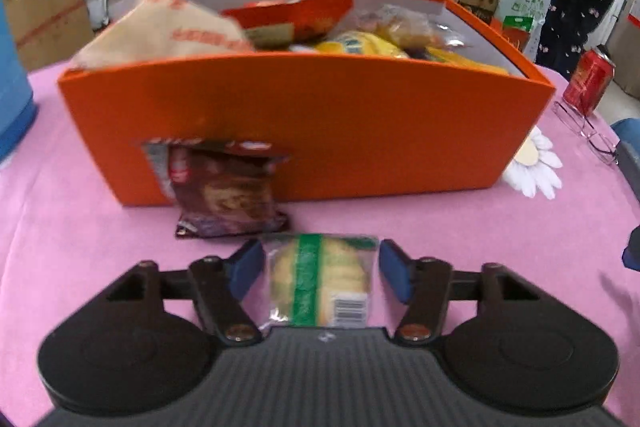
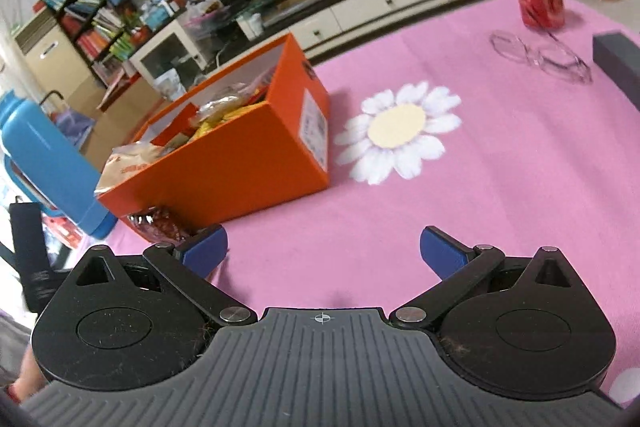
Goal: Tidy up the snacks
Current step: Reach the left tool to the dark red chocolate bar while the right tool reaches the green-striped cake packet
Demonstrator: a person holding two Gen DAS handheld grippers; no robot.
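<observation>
Though blurred, green-striped packet lies between left fingers.

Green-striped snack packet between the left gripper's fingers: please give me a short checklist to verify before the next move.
1. Green-striped packet lies between the left gripper pads: ok.
2. Pads press on the packet: cannot tell; they look just beside its edges.
3. Brown packet outside the grip: ok.
4. Orange box has room on top: cannot tell; snacks reach its rim.
5. Right gripper open and empty: ok.
</observation>
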